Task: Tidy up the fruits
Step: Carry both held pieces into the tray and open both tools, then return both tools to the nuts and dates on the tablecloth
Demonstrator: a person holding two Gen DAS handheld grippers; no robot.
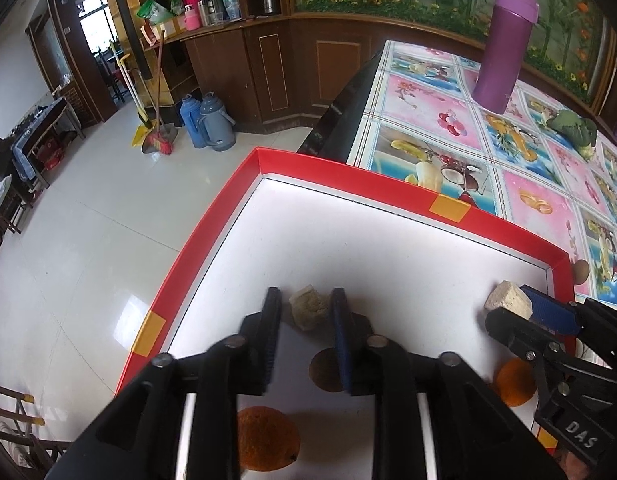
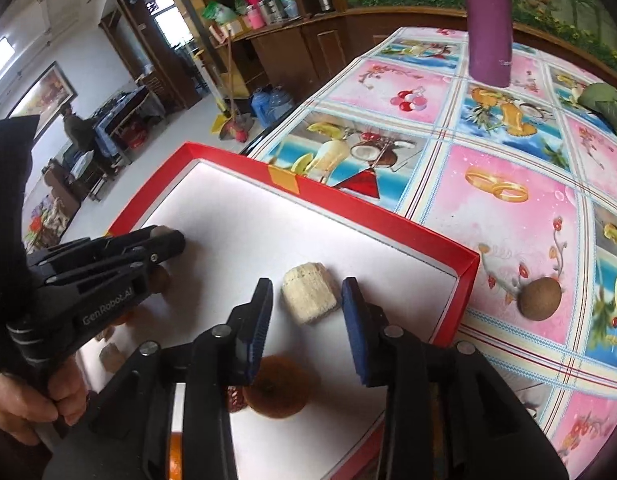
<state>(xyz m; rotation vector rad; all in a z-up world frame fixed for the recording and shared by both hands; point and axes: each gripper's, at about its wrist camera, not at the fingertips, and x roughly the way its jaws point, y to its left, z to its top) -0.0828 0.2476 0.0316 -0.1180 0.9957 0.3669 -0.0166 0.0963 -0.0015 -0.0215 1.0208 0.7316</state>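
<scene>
Fibrous pale block [image 2: 308,299] between spread right gripper [image 2: 306,312] jaws.

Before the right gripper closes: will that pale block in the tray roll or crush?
The pale block looks flat-sided, so probably slides rather than rolls. Its rough, fibrous surface suggests decent grip, possibly crumbly. The right gripper stands open astride it.

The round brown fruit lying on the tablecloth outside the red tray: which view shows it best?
The right wrist view: the brown fruit lies whole on the tablecloth. The left wrist view shows only a sliver behind the red tray corner.
</scene>
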